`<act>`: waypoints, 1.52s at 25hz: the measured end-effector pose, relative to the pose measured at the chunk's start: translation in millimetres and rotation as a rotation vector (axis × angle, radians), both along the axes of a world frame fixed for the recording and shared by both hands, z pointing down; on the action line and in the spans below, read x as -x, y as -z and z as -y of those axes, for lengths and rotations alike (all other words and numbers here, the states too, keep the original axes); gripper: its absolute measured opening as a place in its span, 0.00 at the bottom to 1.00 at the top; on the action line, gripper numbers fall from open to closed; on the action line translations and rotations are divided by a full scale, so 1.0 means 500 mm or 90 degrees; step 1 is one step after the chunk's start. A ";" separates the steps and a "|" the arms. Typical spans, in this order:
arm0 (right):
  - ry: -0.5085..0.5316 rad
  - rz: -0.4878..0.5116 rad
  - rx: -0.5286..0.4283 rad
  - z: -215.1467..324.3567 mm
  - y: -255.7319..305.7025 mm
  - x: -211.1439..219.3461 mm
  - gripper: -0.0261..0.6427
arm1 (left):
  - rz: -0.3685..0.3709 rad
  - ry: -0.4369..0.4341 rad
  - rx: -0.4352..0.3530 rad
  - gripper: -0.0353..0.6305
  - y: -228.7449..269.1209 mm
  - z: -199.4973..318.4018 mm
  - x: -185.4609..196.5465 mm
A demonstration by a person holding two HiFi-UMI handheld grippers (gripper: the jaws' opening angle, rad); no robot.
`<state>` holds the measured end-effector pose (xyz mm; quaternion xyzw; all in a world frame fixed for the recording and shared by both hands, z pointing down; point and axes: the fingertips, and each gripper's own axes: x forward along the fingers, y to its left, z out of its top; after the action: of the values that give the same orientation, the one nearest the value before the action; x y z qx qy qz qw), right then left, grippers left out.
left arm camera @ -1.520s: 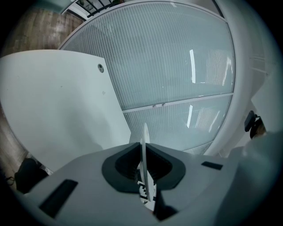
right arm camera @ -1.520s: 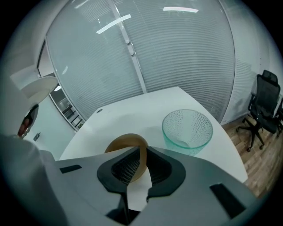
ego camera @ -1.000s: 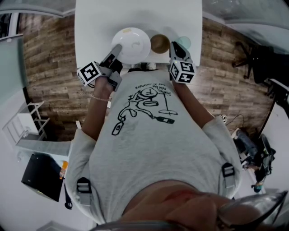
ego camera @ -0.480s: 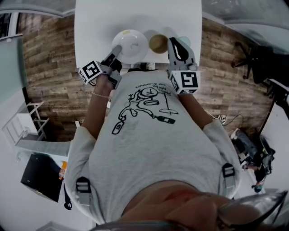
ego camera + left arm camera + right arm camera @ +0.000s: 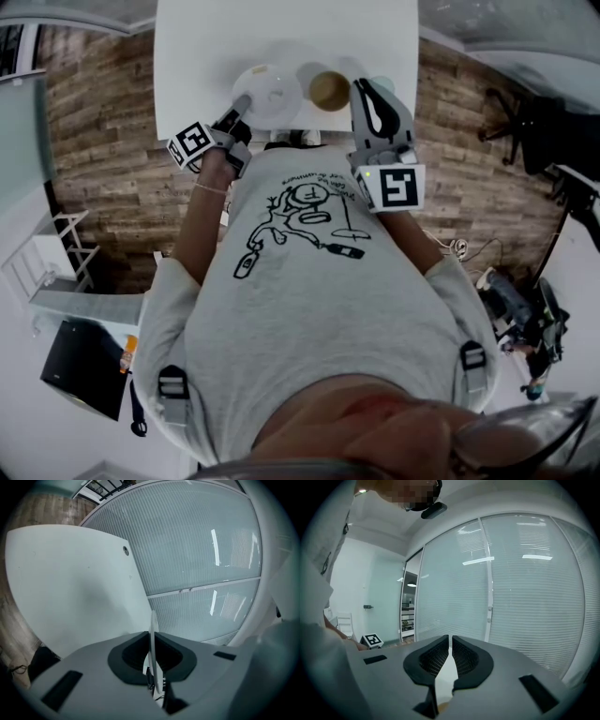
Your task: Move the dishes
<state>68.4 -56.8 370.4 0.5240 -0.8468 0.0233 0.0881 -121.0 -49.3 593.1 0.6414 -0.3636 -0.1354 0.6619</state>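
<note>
A white plate (image 5: 270, 92) hangs just above the white table (image 5: 187, 56), and my left gripper (image 5: 243, 101) is shut on its near rim. In the left gripper view the plate (image 5: 153, 625) shows edge-on as a thin white line pinched between the jaws of the left gripper (image 5: 152, 641). A brown bowl (image 5: 329, 90) stands to the plate's right. My right gripper (image 5: 362, 87) is raised above the table's near edge beside the bowl. The right gripper (image 5: 450, 644) is shut, with nothing between its pads and only a glass wall ahead.
A pale greenish dish (image 5: 383, 87) sits on the table right of the brown bowl, partly behind the right gripper. Beyond the table stands a glass wall with blinds (image 5: 197, 550). Wood-pattern floor (image 5: 103, 141) lies on both sides, and the person's torso (image 5: 309, 281) is against the near edge.
The right gripper has risen toward the head camera and rolled, its marker cube now larger. The left gripper has sunk a little with the plate still in it.
</note>
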 end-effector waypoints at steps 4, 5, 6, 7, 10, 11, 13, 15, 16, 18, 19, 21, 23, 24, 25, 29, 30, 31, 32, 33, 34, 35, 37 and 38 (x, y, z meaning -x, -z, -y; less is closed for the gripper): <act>0.008 -0.001 -0.006 -0.003 0.015 0.010 0.11 | 0.010 -0.006 0.002 0.08 -0.034 0.011 0.003; 0.009 -0.001 -0.006 -0.001 0.016 0.010 0.11 | 0.014 -0.007 0.004 0.08 -0.045 0.016 0.003; 0.010 -0.001 -0.007 0.000 0.017 0.009 0.11 | 0.019 -0.007 0.007 0.08 -0.057 0.019 0.002; 0.010 -0.001 -0.008 -0.001 0.019 0.008 0.11 | 0.025 -0.007 0.012 0.08 -0.070 0.021 0.002; 0.011 -0.001 -0.007 -0.010 0.022 0.007 0.11 | 0.040 -0.009 0.030 0.08 -0.105 0.019 0.001; 0.012 0.000 -0.005 -0.013 0.021 0.007 0.11 | 0.043 -0.009 0.034 0.08 -0.116 0.020 -0.001; 0.013 0.001 -0.001 -0.016 0.017 0.005 0.11 | 0.047 -0.008 0.039 0.08 -0.138 0.026 -0.007; 0.013 0.002 0.003 -0.021 0.014 0.007 0.11 | 0.051 -0.007 0.043 0.08 -0.157 0.032 -0.010; 0.013 0.002 0.005 -0.024 0.013 0.010 0.11 | 0.053 -0.009 0.046 0.08 -0.166 0.034 -0.010; 0.013 0.001 0.006 -0.030 0.011 0.014 0.11 | 0.057 -0.013 0.050 0.08 -0.184 0.037 -0.013; 0.014 0.001 0.007 -0.031 0.011 0.015 0.11 | 0.059 -0.015 0.052 0.08 -0.192 0.039 -0.015; 0.014 0.001 0.009 -0.033 0.011 0.016 0.11 | 0.065 -0.018 0.056 0.08 -0.207 0.042 -0.016; 0.012 0.001 0.011 -0.033 0.010 0.016 0.11 | 0.073 -0.021 0.061 0.08 -0.223 0.043 -0.017; 0.011 0.002 0.012 -0.033 0.010 0.015 0.11 | 0.077 -0.023 0.063 0.08 -0.231 0.044 -0.019; 0.010 0.003 0.012 -0.032 0.010 0.013 0.11 | 0.081 -0.026 0.065 0.08 -0.239 0.045 -0.022; 0.009 0.003 0.013 -0.028 0.007 0.009 0.11 | 0.091 -0.030 0.073 0.08 -0.268 0.051 -0.032; 0.009 0.003 0.014 -0.029 0.007 0.010 0.11 | 0.094 -0.030 0.074 0.08 -0.273 0.051 -0.031; 0.009 0.002 0.014 -0.029 0.006 0.010 0.11 | 0.098 -0.031 0.075 0.08 -0.276 0.052 -0.031; 0.008 0.001 0.014 -0.030 0.006 0.011 0.11 | 0.101 -0.031 0.075 0.08 -0.279 0.052 -0.032; 0.008 0.000 0.014 -0.030 0.005 0.011 0.11 | 0.105 -0.033 0.076 0.08 -0.282 0.052 -0.033; 0.007 0.000 0.015 -0.029 0.004 0.010 0.11 | 0.108 -0.034 0.077 0.08 -0.285 0.053 -0.035; 0.007 0.000 0.016 -0.028 0.004 0.009 0.11 | 0.111 -0.036 0.078 0.08 -0.288 0.054 -0.038; 0.006 -0.001 0.018 -0.027 0.002 0.008 0.11 | 0.118 -0.040 0.079 0.08 -0.292 0.055 -0.042; 0.005 -0.001 0.019 -0.028 0.002 0.007 0.11 | 0.122 -0.042 0.078 0.08 -0.294 0.055 -0.044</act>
<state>64.7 -42.9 369.4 0.5193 -0.8485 0.0350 0.0963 -99.0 -76.8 740.3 0.6214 -0.4114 -0.0288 0.6661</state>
